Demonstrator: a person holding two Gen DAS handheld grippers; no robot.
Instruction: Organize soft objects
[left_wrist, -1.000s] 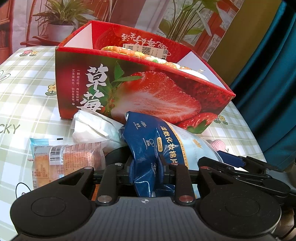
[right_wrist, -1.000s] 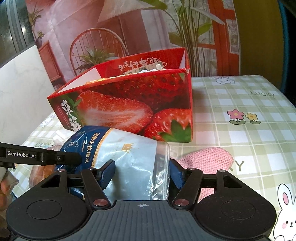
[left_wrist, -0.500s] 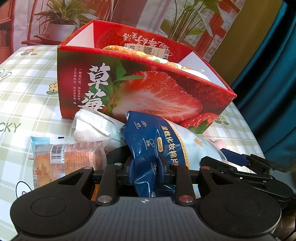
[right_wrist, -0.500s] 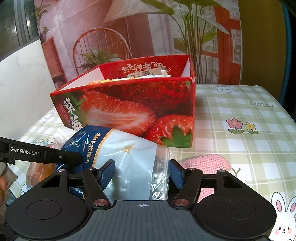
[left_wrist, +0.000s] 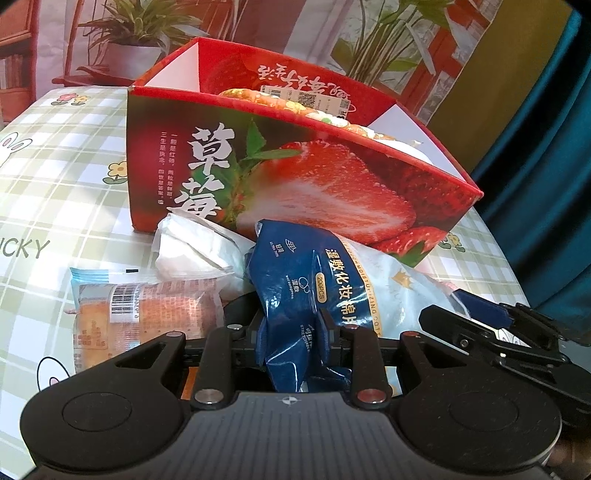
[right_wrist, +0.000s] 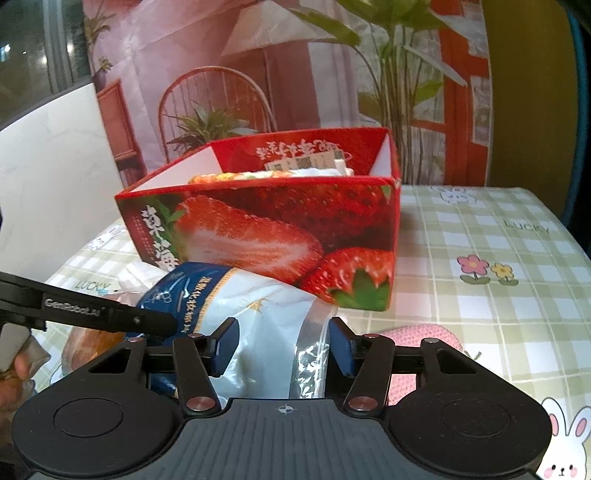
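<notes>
A red box (left_wrist: 295, 177) is printed with strawberries; a bag (left_wrist: 295, 291) is coloured dark blue and white; the tablecloth (right_wrist: 498, 266) is checked green and white.

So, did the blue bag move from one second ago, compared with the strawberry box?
No. The blue bag lies at the same spot below the strawberry box, pinched by the left gripper.

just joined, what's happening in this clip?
A person is tidying soft items into the strawberry box using two hand-held grippers. The left hand-held gripper is clamped on the crumpled blue end of the cotton pad bag. The right hand-held gripper straddles the bag's pale clear end, its jaws closing on it. The bag lies in front of the box, not yet in. A wrapped bread, a white packet and a pink knit piece wait on the table.
</notes>
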